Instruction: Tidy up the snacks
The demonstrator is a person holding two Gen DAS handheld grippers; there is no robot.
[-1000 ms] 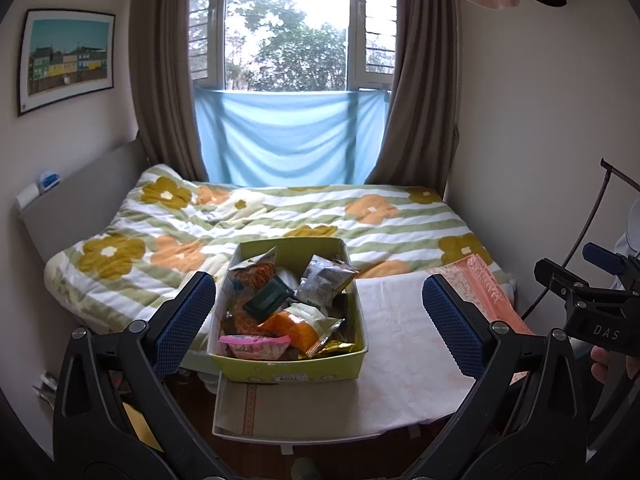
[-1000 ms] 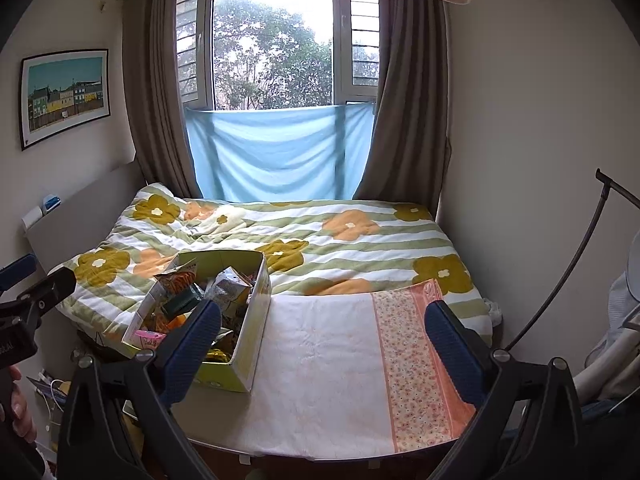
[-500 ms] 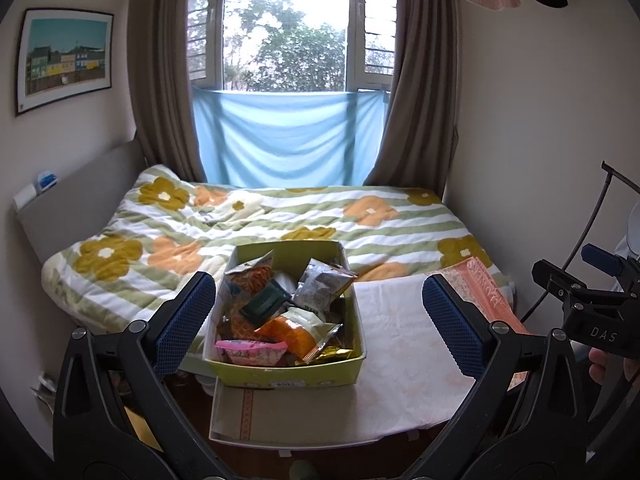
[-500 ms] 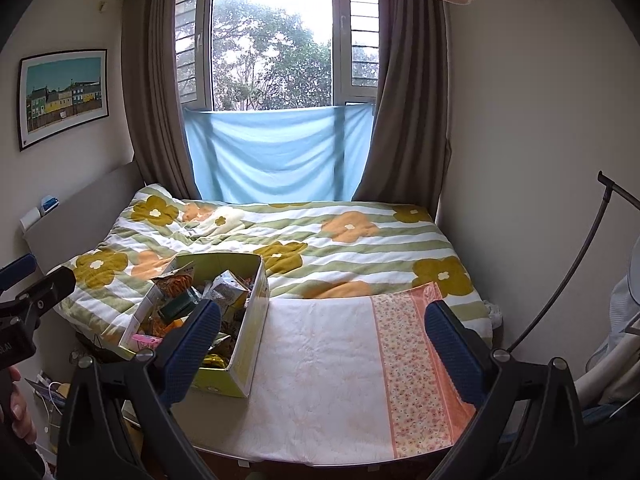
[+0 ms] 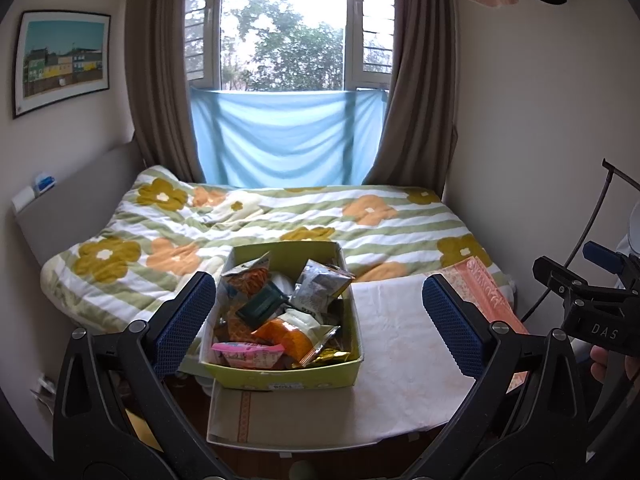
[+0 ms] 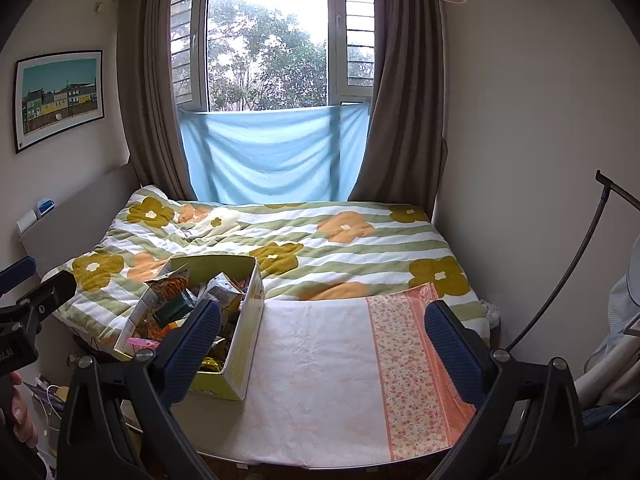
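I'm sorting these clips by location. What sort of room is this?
A bedroom, most likely: a bed with a flowered quilt, a curtained window behind it, and a framed picture on the wall.

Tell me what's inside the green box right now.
The green box holds a loose pile of snack packets: a pink packet in front, an orange one, a dark green one. Anything beneath them is covered.

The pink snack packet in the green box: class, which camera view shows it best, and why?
The left wrist view: the pink snack packet lies in plain sight at the green box's near edge. In the right wrist view, only a pink sliver shows past the gripper finger.
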